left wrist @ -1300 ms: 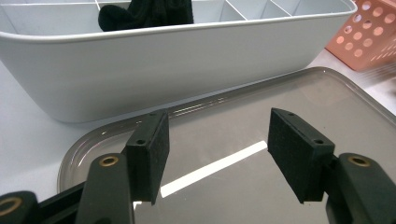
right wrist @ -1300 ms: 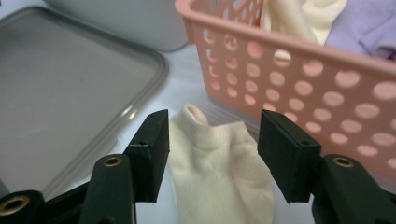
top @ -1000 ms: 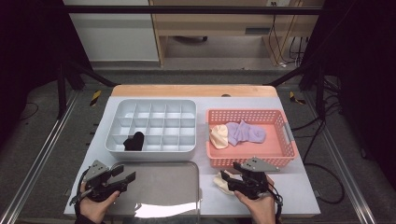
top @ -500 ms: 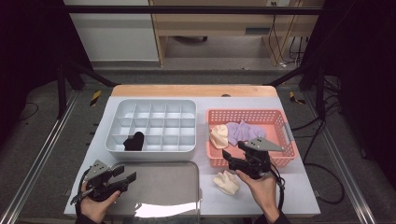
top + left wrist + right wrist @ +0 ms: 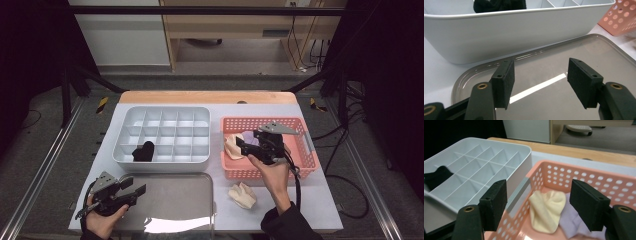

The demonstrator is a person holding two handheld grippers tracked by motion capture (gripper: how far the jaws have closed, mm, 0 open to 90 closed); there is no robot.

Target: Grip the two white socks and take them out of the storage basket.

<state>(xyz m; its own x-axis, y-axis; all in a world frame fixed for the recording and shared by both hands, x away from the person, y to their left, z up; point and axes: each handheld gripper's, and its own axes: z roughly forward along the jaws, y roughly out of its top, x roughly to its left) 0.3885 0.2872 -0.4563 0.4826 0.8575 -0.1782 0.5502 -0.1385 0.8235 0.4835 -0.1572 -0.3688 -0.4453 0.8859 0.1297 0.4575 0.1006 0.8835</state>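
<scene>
**Right gripper over basket, jaws empty**

Currently the right gripper (image 5: 245, 148) hangs above the pink perforated plastic basket (image 5: 307, 150), aimed at the pale yellow folded cloth (image 5: 547, 213) lying against the basket's left wall, with a lilac cloth (image 5: 574, 226) just beside it. Its jaws have just been opening and stand wide, nothing between them. The left gripper (image 5: 134, 191) rests over the grey metal tray (image 5: 175, 200), jaws wide, holding nothing.

A second cream cloth (image 5: 243, 195) lies on the white table (image 5: 320, 200) in front of the basket. The white plastic divided organiser box (image 5: 165, 135) holds one black cloth (image 5: 143, 151) in a front compartment.

Risks, as judged:
- Yellow and lilac cloths touch; a deep bite could lift both.
- The yellow cloth sits close to the basket wall, so a jaw may catch the perforated rim and drag the basket.

Room: open above the basket; the gap between basket and organiser is narrow.
</scene>
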